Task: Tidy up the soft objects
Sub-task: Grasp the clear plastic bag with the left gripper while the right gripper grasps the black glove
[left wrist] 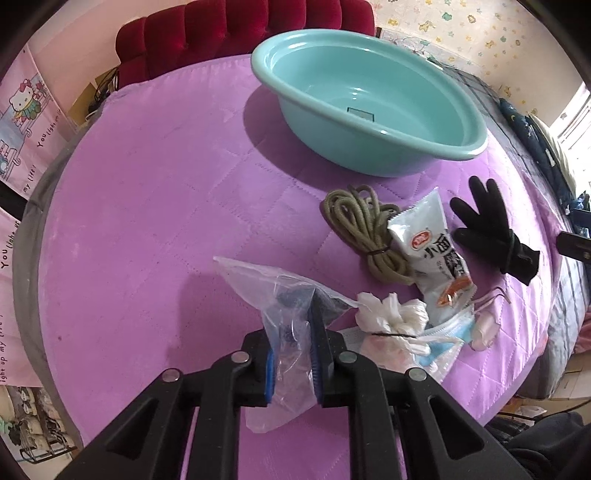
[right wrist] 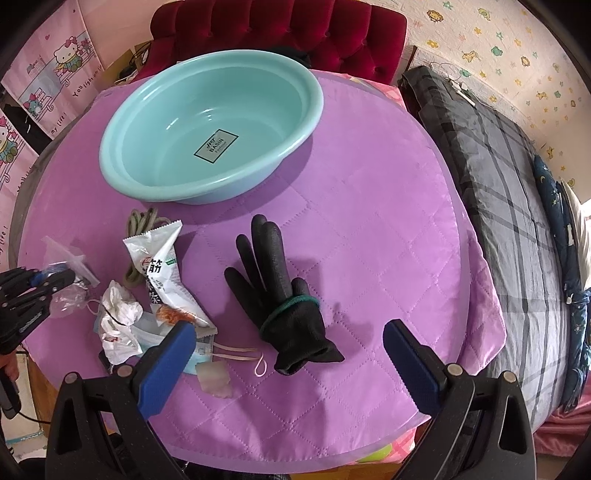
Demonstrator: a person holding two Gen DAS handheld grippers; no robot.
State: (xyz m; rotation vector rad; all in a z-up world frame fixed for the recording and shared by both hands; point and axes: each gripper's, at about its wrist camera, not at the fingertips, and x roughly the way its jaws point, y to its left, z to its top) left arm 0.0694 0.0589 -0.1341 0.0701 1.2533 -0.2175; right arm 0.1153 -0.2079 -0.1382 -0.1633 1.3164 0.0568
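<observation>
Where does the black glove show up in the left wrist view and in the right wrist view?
Left wrist: black glove at right, beyond the snack packet, fingers towards the basin.
Right wrist: black glove centre, ahead of the open right gripper.
Shared landmark: teal basin on the purple cover.

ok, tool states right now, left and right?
Left tool: closed on the clear plastic bag.
Right tool: open, holding nothing, above the black glove.

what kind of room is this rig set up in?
Most likely a home bedroom. A red tufted velvet headboard stands behind the work surface, a grey plaid bedspread lies beside the purple quilted cover, and cartoon-print wallpaper and pink cartoon cat posters cover the walls.
</observation>
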